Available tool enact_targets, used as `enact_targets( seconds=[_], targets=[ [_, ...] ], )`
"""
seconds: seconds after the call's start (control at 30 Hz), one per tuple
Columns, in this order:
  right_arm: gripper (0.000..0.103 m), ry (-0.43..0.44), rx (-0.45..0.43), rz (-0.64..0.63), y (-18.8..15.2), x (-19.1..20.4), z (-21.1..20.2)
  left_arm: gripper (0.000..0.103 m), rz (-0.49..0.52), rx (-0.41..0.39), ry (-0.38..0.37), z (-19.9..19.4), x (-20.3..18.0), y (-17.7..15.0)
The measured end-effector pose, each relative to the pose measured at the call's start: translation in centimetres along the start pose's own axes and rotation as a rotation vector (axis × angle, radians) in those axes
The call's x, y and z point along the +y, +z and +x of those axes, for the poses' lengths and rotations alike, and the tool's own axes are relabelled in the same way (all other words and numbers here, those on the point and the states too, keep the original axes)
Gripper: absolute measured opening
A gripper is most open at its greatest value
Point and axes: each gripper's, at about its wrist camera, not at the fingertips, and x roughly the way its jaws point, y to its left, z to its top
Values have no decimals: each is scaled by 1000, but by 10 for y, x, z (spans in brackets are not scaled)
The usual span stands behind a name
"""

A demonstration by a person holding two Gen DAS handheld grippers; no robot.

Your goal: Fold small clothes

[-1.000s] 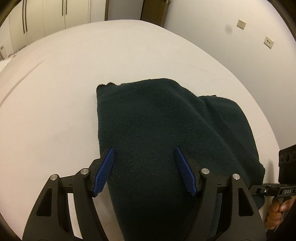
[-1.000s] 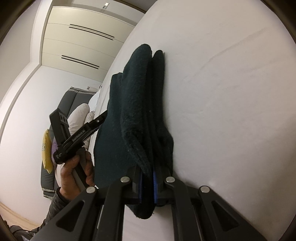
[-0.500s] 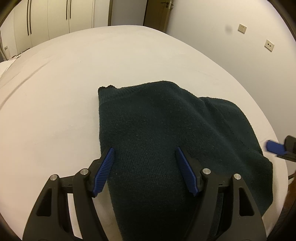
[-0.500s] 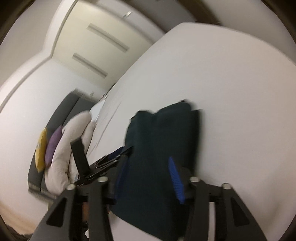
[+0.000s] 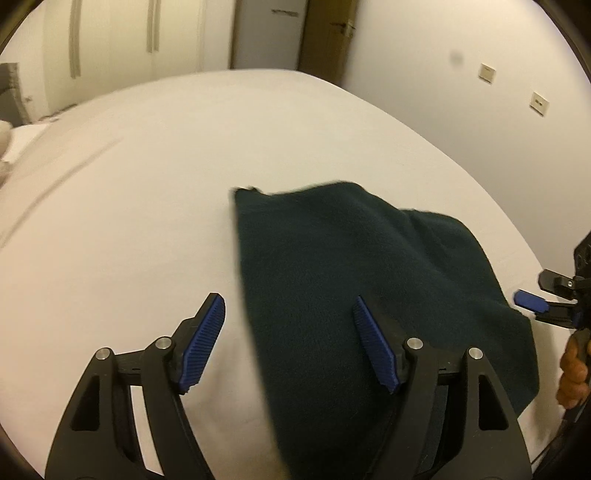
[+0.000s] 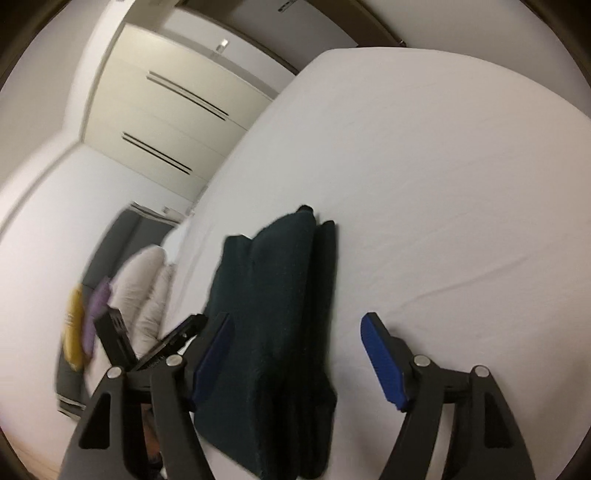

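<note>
Dark green sweater (image 5: pixel 369 288) sits folded mid-frame on the white bed (image 5: pixel 147 184); left gripper (image 5: pixel 288 343) and right gripper (image 6: pixel 295 362) both gape wide, holding nothing.

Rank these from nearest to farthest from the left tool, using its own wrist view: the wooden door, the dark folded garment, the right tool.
1. The dark folded garment: lying on the bed under the open left tool.
2. The right tool: at the garment's right edge.
3. The wooden door: far behind the bed.
</note>
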Motion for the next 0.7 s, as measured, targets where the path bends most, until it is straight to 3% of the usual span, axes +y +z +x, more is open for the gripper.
enact_targets(
  seconds=[0.13, 0.23, 0.4, 0.5, 0.6, 0.67, 0.7],
  targets=[
    [77, -15, 89, 16, 1, 3, 21, 79, -142, 0, -56, -19, 38, -9],
    [78, -34, 141, 20, -1, 9, 45, 79, -254, 74, -128, -3, 65, -16],
    [83, -24, 196, 25, 5, 16, 69, 79, -373, 244, -373, 32, 67, -27],
    [83, -41, 233, 14, 9, 22, 81, 78, -413, 263, -428, 43, 65, -24],
    [69, -59, 284, -6, 11, 28, 92, 59, -421, 311, -481, 55, 60, -21],
    [48, -79, 307, -8, 11, 29, 96, 56, -401, 324, -460, 56, 54, -18],
    [44, -94, 310, -8, 11, 28, 100, 53, -388, 326, -451, 56, 51, -16]
  ],
)
